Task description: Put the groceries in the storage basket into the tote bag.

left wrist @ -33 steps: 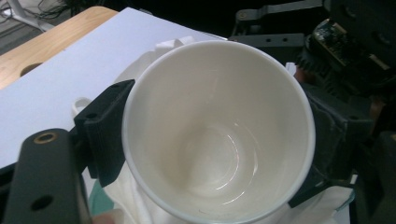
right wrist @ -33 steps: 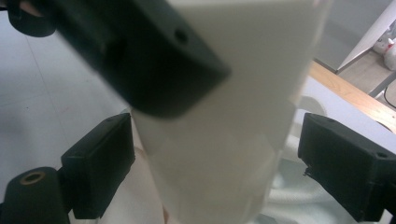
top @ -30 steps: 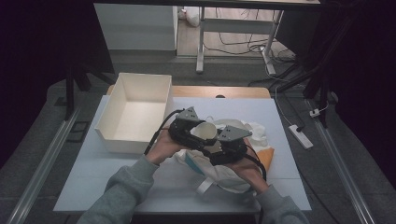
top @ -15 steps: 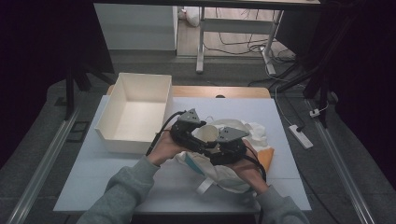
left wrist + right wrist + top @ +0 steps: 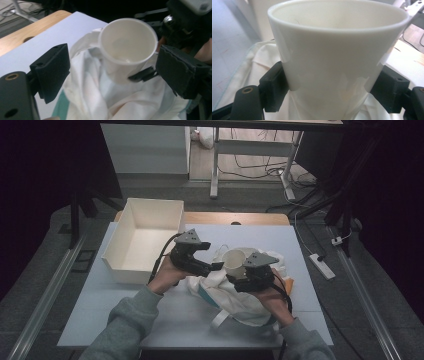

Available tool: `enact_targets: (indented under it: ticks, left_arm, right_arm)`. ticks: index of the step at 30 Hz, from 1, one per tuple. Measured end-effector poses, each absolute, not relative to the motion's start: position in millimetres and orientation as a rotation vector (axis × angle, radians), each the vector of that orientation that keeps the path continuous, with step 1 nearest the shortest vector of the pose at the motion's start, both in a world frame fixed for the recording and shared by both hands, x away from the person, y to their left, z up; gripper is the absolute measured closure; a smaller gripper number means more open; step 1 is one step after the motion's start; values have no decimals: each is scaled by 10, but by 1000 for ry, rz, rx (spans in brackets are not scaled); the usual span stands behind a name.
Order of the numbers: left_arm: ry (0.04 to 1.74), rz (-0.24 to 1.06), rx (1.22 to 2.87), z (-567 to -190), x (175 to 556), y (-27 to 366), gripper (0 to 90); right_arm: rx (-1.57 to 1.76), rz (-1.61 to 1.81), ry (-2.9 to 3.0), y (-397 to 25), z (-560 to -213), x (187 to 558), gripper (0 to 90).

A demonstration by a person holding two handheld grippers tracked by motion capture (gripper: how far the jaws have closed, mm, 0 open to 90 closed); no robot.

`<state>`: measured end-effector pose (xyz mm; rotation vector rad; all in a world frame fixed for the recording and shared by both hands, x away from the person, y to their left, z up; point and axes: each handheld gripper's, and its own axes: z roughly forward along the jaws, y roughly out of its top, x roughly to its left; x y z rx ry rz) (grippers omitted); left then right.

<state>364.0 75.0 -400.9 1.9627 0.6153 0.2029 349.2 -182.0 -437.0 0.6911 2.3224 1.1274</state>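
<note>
Right hand-held gripper [image 5: 239,279] is clamped on the cup [image 5: 235,261], held upright just above the cloth [image 5: 235,295] mid-table. Left hand-held gripper [image 5: 214,266] hangs open beside it, jaws spread on either side of the cup. Risks: smooth tapered wall could slip through the pads; left jaw may knock the rim; cloth could snag and drag along.
</note>
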Motion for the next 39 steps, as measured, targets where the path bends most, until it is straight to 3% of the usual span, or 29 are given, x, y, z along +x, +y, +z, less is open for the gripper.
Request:
enact_targets:
  ticks: [17, 39]
  left_arm:
    - [696, 246, 1996, -4042, 3721, 852, 149]
    - [701, 233, 2015, -4091, 3760, 854, 145]
  right_arm:
    - [826, 1136, 2250, -2201, -4290, 3552, 221]
    - [807, 1112, 2385, -1999, -4735, 3842, 222]
